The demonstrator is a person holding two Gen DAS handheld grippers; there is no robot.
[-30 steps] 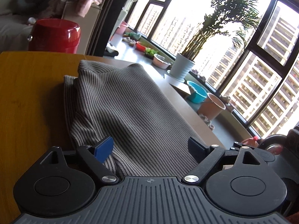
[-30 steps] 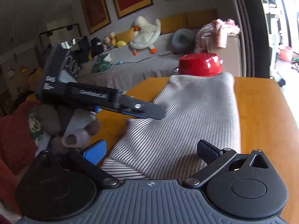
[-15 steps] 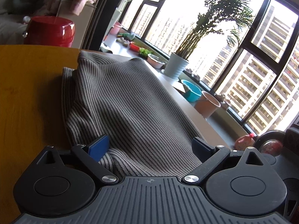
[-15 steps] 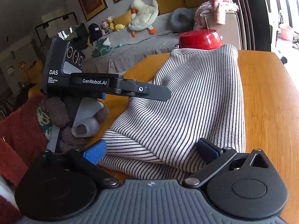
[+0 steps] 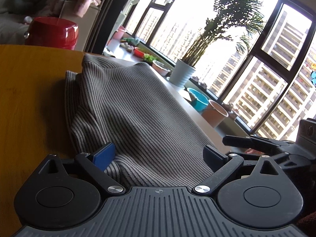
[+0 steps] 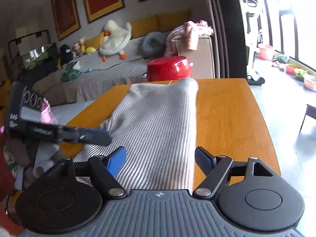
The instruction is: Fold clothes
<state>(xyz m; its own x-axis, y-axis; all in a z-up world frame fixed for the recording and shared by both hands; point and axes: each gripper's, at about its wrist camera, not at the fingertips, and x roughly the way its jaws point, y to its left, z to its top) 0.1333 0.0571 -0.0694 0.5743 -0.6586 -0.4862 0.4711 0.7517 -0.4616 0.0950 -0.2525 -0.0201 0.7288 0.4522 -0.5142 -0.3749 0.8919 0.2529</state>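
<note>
So we've got this striped knit top lying lengthwise on the wooden counter, grey-and-white thin stripes, ribbed looking. It's in a long folded bundle running from our near edge toward the far end, where it stops just short of the red pot behind the counter. On the left side a lower layer peeks out from under the top layer, so it's doubled over at least once. The surface is lumpy, not pressed flat, with a soft dent in the middle.

Our left claw is spread wide with the near end of the cloth sitting between the fingers, pads not squeezing it. Compared with a second ago its jaws have just been opening a bit more, and the view has dipped closer to the fabric.

Our right claw is also spread, cloth between the fingers and no pinch that we can see, but its jaws have just been closing in from their widest. From the right wrist view the garment now looks flatter and narrower than half a second ago, and the picture is blurry.
</note>
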